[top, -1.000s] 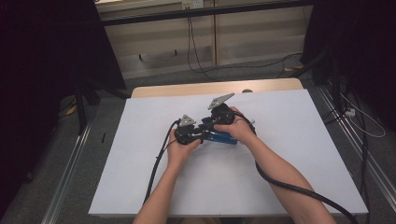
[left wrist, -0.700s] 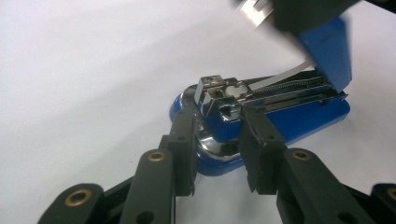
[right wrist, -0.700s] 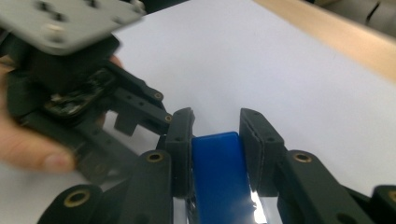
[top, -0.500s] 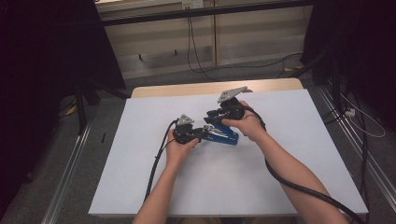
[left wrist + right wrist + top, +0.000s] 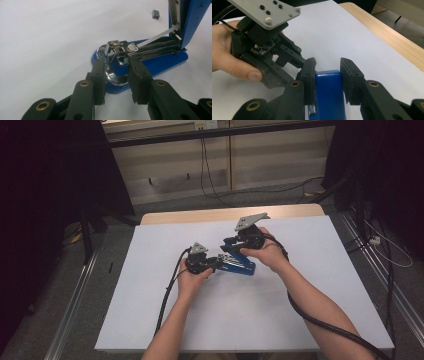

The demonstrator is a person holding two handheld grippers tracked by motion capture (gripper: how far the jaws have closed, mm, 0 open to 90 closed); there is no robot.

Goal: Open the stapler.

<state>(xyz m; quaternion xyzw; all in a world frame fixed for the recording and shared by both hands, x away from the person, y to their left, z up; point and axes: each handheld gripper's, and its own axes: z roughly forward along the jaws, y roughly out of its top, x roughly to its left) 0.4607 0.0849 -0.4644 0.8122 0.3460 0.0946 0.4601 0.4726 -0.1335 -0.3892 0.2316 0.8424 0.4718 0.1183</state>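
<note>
Since a second ago our right gripper (image 5: 235, 245) has risen and swung back, taking the blue top cover (image 5: 329, 92) of the stapler (image 5: 239, 263) up with it, while our left gripper (image 5: 216, 263) has stayed where it was with its jaws just closing on the stapler's front end. The stapler sits near the middle of the white sheet (image 5: 310, 285) that covers the table, between our two hands. Its base lies flat, with its long axis running across the sheet, the nose toward our left gripper and the hinge away from it. In the left gripper view the jaws pinch the front of the base (image 5: 117, 62) from both sides, and the open cover (image 5: 193, 20) stands nearly upright at the hinge end, baring the metal magazine (image 5: 155, 51). In the right gripper view the jaws stand either side of the cover; the left pad touches it, while a narrow gap shows at the other, so we cannot tell whether the grip is firm. A small grey block (image 5: 155, 13) lies on the sheet beyond the stapler.
</note>
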